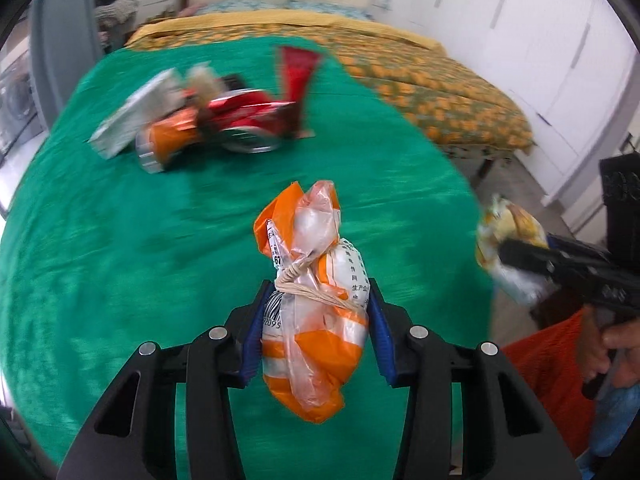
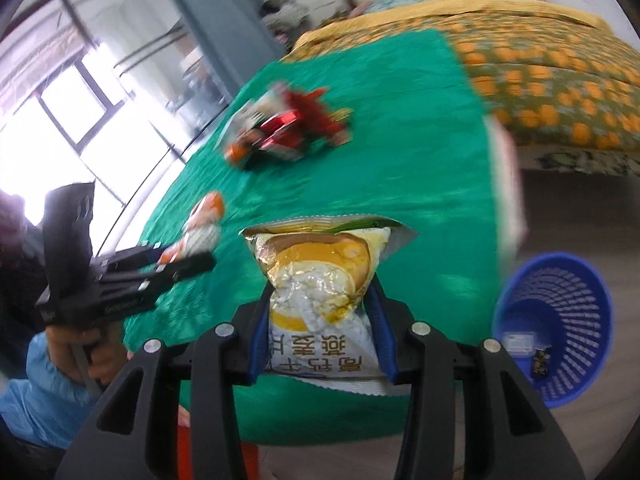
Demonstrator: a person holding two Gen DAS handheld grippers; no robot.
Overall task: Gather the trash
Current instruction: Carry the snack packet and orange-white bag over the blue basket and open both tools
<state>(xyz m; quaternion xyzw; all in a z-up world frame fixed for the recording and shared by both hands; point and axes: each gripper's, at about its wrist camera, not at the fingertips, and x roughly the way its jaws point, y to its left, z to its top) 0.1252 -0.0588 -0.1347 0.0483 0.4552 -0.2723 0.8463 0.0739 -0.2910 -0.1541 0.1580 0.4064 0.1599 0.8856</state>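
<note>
- Above the green-covered tabletop (image 1: 120, 240), the left gripper (image 1: 316, 320) pinches a tied orange-and-clear plastic bag (image 1: 316, 304) between its blue pads, the bag hanging clear of the cloth.
- Toward 11 o'clock in the left wrist view, well apart from the bag, lies a blurred trash pile (image 1: 208, 116): red wrappers, an orange-labelled can, a silver packet.
- At 3 o'clock there, the right gripper (image 1: 516, 258) shows, clamped on a yellow-and-white snack bag (image 1: 504, 240).
- From the right wrist view, the right gripper (image 2: 320, 312) squeezes that snack bag (image 2: 320, 280) upright over the tabletop's near edge.
- At 4 o'clock, a blue mesh basket (image 2: 560, 320) stands on the floor beside the tabletop, small scraps inside.
</note>
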